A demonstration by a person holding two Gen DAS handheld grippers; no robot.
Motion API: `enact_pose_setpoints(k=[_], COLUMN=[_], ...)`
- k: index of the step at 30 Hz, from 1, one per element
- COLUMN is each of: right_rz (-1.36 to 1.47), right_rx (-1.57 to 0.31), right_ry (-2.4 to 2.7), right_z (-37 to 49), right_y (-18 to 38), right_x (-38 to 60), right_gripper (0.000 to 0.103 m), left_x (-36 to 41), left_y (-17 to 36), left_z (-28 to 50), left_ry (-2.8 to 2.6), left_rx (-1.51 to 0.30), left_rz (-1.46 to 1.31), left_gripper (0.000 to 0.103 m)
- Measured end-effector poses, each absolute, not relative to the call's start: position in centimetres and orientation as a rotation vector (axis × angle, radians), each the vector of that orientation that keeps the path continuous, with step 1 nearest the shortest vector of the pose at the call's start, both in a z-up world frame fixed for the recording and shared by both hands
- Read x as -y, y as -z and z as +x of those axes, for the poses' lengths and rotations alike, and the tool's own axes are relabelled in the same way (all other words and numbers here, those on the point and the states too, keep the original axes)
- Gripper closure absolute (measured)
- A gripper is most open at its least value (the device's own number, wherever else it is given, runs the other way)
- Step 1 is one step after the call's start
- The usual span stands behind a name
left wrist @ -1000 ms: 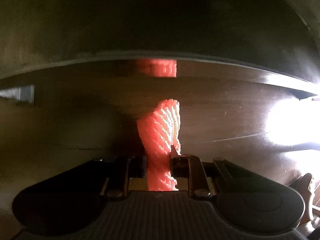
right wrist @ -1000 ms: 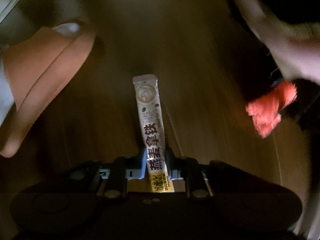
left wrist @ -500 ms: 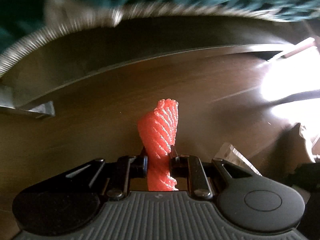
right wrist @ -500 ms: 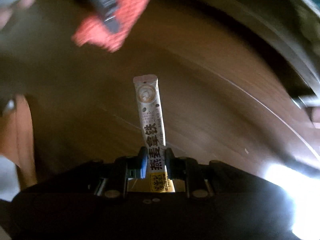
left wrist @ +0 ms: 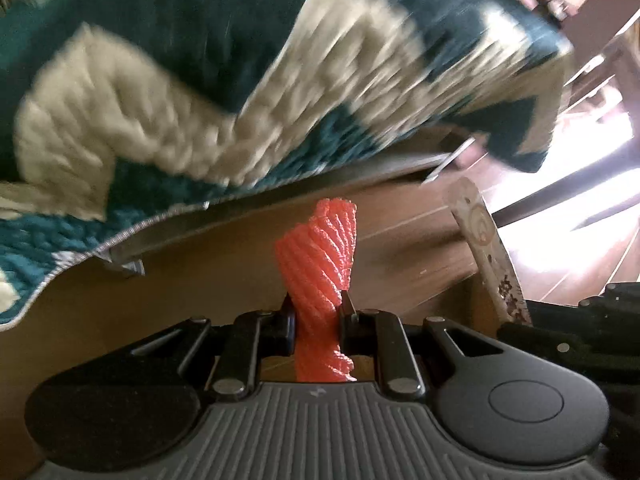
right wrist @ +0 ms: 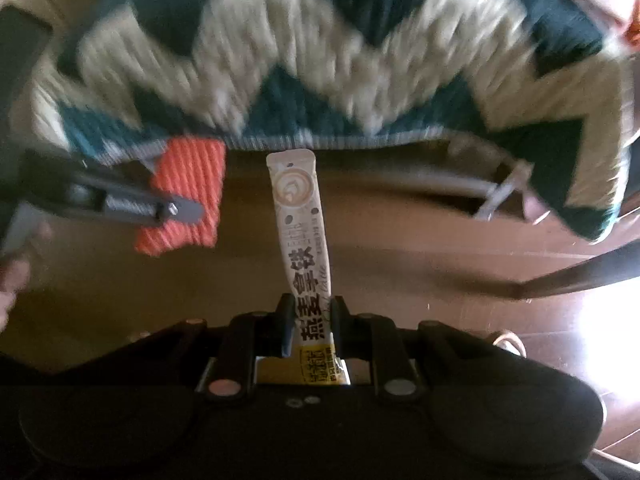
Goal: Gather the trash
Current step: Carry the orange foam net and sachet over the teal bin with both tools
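My left gripper [left wrist: 316, 312] is shut on an orange foam net sleeve [left wrist: 320, 264], which stands twisted up between its fingers. In the right wrist view my right gripper [right wrist: 310, 312] is shut on a long white coffee stick sachet [right wrist: 302, 232] with dark lettering and a yellow end. That view also shows the left gripper [right wrist: 188, 210] at the left, holding the orange foam net [right wrist: 188, 184]. The sachet [left wrist: 486, 248] and part of the right gripper appear at the right edge of the left wrist view. Both hang above a brown wooden floor [left wrist: 224, 264].
A teal and cream zigzag cushion or throw [right wrist: 320, 60] fills the upper part of both views, over a dark seat edge with metal legs [right wrist: 496, 196]. Bright sunlight falls on the floor at the right [left wrist: 580, 220]. A hand [right wrist: 12, 280] shows at the far left.
Both grippers have risen from close to the floor under the seat to above its edge, so the patterned cushion has come into view. Each still grips its piece of trash.
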State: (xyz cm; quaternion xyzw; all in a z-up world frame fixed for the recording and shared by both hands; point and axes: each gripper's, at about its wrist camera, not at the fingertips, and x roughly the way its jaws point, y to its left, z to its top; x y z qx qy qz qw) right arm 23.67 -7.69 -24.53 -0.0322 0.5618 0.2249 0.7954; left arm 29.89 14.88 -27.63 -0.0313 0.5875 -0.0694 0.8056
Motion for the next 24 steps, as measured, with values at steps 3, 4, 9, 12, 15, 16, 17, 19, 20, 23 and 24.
enact_pose_setpoints(k=[3, 4, 9, 12, 15, 16, 17, 19, 20, 23, 24], right_rz=[-0.013, 0.005, 0.082, 0.121, 0.156, 0.163, 0.169, 0.175, 0.179, 0.196, 0.200], right_rx=[-1.118, -1.088, -0.950, -0.866, -0.782, -0.755, -0.728, -0.679, -0.659, -0.598, -0.575], right_ry=[-0.499, -0.501, -0.491, -0.477, -0.443, -0.429, -0.415, -0.383, -0.369, -0.333, -0.319], right_z=[22.6, 22.1, 19.8, 18.7, 17.5, 17.1, 16.7, 15.9, 15.6, 15.0, 14.8], right_y=[20.1, 18.6, 12.7, 9.5, 6.3, 5.4, 4.5, 2.1, 1.1, -1.4, -2.4], right_x=[9.5, 10.2, 13.5, 16.1, 19.1, 20.1, 21.1, 23.3, 24.4, 27.5, 28.6], right_gripper=[0.086, 0.086, 0.086, 0.086, 0.086, 0.086, 0.086, 0.086, 0.086, 0.086, 0.086], left_x=[-13.7, -13.2, -10.5, -8.4, -5.6, -4.4, -3.3, -1.1, 0.1, 3.7, 4.9], left_y=[23.4, 22.2, 15.6, 11.4, 7.3, 6.2, 5.2, 2.9, 1.7, -1.9, -3.1], left_z=[28.2, 27.8, 25.8, 24.8, 23.7, 23.4, 23.2, 22.8, 22.6, 22.4, 22.4], left_ry=[0.146, 0.146, 0.156, 0.175, 0.205, 0.213, 0.224, 0.243, 0.254, 0.302, 0.317], left_rx=[-1.183, -1.161, -1.057, -0.987, -0.912, -0.894, -0.876, -0.839, -0.816, -0.747, -0.724], left_rz=[-0.052, -0.048, -0.032, -0.020, 0.020, 0.031, 0.039, 0.054, 0.061, 0.075, 0.080], left_gripper=[0.085, 0.085, 0.085, 0.085, 0.085, 0.085, 0.085, 0.085, 0.084, 0.084, 0.084])
